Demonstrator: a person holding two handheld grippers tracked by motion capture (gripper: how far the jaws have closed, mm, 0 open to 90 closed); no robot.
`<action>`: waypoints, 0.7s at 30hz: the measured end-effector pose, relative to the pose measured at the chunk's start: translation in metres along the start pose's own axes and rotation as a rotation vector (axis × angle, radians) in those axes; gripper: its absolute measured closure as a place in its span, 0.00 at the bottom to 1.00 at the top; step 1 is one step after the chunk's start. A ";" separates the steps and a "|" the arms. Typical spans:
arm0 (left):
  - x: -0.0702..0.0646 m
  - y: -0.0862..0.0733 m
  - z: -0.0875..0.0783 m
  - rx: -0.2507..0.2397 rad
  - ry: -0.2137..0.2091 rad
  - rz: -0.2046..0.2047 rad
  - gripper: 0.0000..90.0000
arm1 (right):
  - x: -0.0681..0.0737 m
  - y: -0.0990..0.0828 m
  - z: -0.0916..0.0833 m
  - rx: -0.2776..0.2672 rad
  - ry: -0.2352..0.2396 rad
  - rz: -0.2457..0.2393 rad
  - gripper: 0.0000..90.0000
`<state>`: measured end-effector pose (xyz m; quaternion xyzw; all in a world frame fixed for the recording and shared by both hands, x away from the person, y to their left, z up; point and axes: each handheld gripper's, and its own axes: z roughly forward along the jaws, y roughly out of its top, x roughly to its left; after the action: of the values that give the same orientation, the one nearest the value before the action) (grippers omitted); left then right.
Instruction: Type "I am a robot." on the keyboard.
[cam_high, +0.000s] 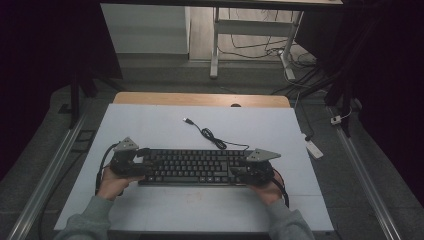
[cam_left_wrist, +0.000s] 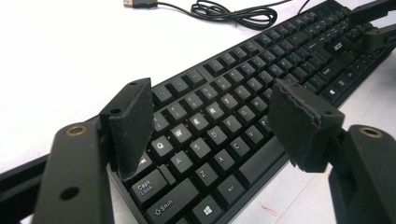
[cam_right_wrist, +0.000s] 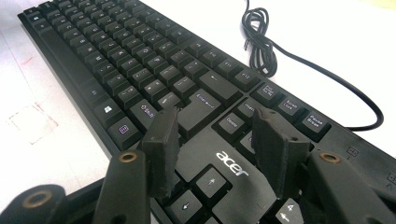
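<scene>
A black Acer keyboard (cam_high: 195, 166) lies crosswise on the white tabletop (cam_high: 150, 125), with its cable (cam_high: 210, 135) coiled behind it and ending in a USB plug (cam_high: 187, 120). My left gripper (cam_high: 145, 161) is at the keyboard's left end. In the left gripper view the left gripper (cam_left_wrist: 217, 126) stands wide open above the letter keys (cam_left_wrist: 210, 121), its pads off them. My right gripper (cam_high: 236, 171) is at the right end. The right gripper view shows the right gripper (cam_right_wrist: 217, 140) open over the logo and arrow keys of the keyboard (cam_right_wrist: 140, 65), nothing pinched between the pads.
The white top ends close behind both hands at the near edge, and a wooden strip (cam_high: 200, 99) borders its far side. A white power strip (cam_high: 314, 148) lies on the floor to the right. Desk legs and loose cables (cam_high: 260, 50) stand beyond the table.
</scene>
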<state>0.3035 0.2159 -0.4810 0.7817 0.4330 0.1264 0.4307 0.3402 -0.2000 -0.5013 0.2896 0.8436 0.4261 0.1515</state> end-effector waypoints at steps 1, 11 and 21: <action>-0.001 0.000 0.000 0.002 -0.002 0.000 0.35 | 0.000 0.000 0.000 -0.001 0.000 0.000 0.57; -0.002 0.000 0.004 0.017 0.000 0.010 0.34 | 0.005 0.006 0.002 -0.020 0.021 -0.006 0.57; -0.003 -0.001 0.006 0.025 0.000 0.014 0.34 | 0.015 0.018 0.004 -0.058 0.055 -0.006 0.60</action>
<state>0.3045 0.2105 -0.4845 0.7900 0.4291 0.1240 0.4200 0.3369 -0.1796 -0.4891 0.2706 0.8357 0.4577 0.1377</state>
